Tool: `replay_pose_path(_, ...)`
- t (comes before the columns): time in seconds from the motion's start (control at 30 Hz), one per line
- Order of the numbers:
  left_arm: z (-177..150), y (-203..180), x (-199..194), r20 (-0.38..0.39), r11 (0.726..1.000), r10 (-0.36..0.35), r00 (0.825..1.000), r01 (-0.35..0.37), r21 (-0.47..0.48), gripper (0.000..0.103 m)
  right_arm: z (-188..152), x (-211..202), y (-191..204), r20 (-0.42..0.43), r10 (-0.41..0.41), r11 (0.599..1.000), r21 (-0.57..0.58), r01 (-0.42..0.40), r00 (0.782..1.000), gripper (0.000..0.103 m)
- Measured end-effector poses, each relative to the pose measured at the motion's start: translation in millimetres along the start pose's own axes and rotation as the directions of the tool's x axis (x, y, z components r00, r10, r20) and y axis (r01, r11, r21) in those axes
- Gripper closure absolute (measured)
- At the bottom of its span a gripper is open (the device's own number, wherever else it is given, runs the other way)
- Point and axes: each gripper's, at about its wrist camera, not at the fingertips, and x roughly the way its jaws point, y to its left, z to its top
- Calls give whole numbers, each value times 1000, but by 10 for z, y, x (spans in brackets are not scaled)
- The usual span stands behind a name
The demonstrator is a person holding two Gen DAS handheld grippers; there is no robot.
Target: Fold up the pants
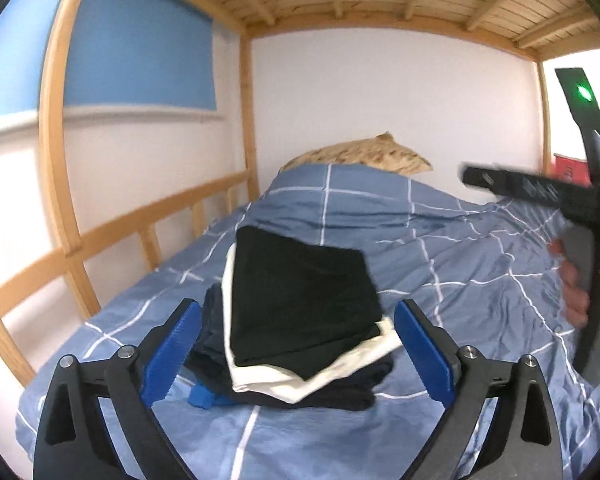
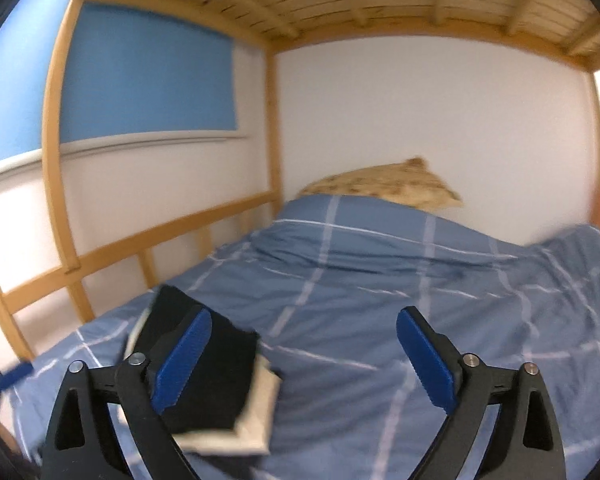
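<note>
Folded black pants [image 1: 300, 300] lie on top of a stack of folded clothes, over a cream garment [image 1: 352, 364] and dark navy ones [image 1: 216, 328], on the blue checked duvet [image 1: 440, 280]. My left gripper [image 1: 298, 356] is open and empty, its blue pads either side of the stack's near end, above it. My right gripper [image 2: 304, 364] is open and empty over the duvet, right of the stack [image 2: 220, 364]. The right tool also shows in the left wrist view [image 1: 540, 192], held in a hand at the right.
A tan patterned pillow [image 1: 360, 154] lies at the head of the bed by the white wall. A wooden side rail [image 1: 112, 232] runs along the left, with wooden slats overhead. A small blue item [image 1: 202, 396] sticks out under the stack.
</note>
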Motion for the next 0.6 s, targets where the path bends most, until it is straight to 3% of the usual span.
replay_pose_path(0.13,-33,-315,-301,39,999,-11,999,10,32,1,-295,-568,-351,3,-76,995,59,75,997,5)
replay_pose_path(0.3,-198,-752,-628,38,996,-49,998,45,81,1,-646,-1199,-673,17,-216,973,89,213,976,3)
replay_pose_path(0.6,-446,-1165,-972,18,994,-101,995,101,43,0,-1142,-1944,-954,-34,-264,960,91,266,964,2)
